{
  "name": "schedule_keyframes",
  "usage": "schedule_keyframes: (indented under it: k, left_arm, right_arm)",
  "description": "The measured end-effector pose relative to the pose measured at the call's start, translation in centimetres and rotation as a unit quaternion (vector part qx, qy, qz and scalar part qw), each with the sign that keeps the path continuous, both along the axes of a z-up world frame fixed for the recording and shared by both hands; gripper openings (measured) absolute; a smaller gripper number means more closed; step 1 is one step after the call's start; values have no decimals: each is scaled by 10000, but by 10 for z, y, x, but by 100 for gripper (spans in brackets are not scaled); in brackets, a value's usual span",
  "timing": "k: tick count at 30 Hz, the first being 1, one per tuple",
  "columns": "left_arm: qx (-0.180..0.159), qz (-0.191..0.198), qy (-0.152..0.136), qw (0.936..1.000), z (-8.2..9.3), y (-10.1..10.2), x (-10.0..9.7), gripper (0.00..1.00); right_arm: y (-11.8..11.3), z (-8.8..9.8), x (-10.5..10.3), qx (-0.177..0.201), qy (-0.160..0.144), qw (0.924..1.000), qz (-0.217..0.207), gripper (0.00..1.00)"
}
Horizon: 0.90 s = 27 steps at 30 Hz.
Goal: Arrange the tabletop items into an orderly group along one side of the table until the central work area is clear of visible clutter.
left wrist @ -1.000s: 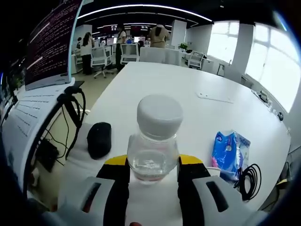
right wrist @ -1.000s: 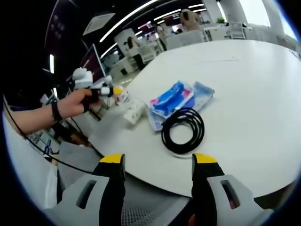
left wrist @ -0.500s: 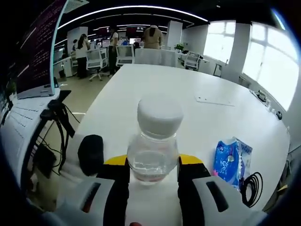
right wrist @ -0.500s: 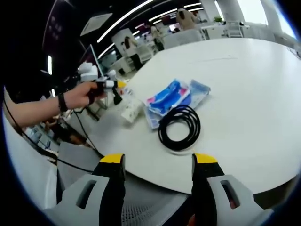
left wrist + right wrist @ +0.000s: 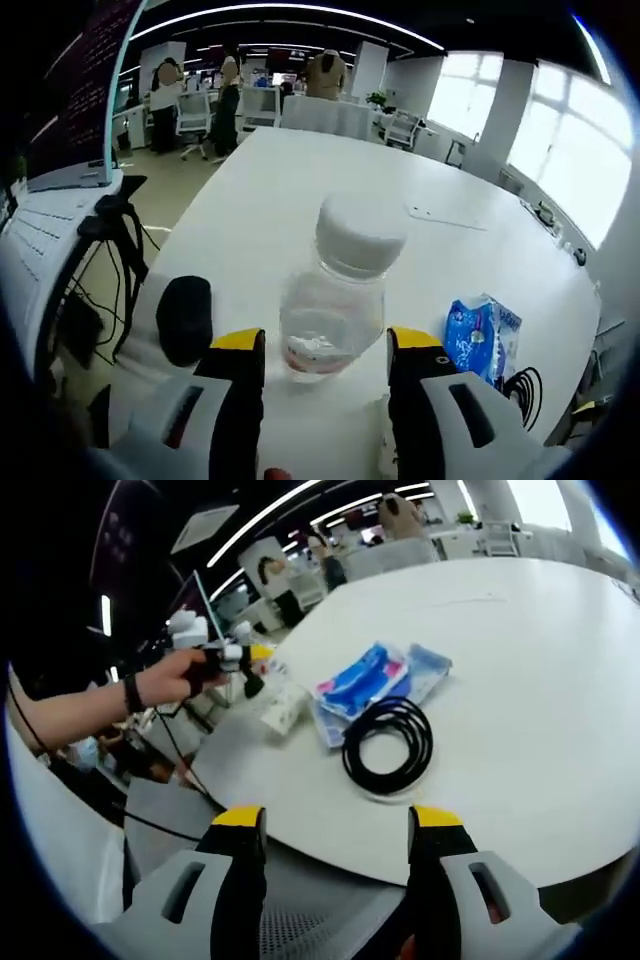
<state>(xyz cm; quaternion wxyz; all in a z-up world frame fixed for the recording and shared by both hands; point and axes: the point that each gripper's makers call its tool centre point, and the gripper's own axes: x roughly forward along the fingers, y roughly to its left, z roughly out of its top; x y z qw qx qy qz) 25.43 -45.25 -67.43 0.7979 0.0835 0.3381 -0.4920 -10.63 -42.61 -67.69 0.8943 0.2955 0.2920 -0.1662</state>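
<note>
Found the left tool (image 5: 327, 338) with jaws parted just wider than the clear bottle (image 5: 335, 305), a thin gap showing at each side, so gripping nothing. Placed the bottle as apparently standing on the table (image 5: 300, 180) near its edge, white cap up, leaning a little in the left gripper view, just beside a black rounded item (image 5: 185, 318) and near the blue packet (image 5: 478, 335). Found the right tool (image 5: 337, 820) wide and empty off the table's near edge, with the black cable coil (image 5: 388, 745) ahead, touching the blue packet, and a white block (image 5: 283, 708) beside them. Judged the step in hand to be parking the bottle in the edge group. Best done by drawing the tool straight back along its jaws, without twisting, to avoid clipping the bottle and toppling it. Then on to the coil.
</note>
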Motion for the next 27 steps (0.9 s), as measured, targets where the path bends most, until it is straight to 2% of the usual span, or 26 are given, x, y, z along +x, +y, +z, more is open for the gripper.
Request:
schedule_keyframes:
  k: [12, 27]
  left_arm:
    - [17, -39, 137, 9999, -9, 23, -20, 46]
    - [31, -124, 410, 9991, -17, 44, -44, 45]
  right_arm:
    - [2, 0, 7, -24, -40, 10000, 67, 56]
    - [6, -3, -3, 0, -45, 10000, -48, 56]
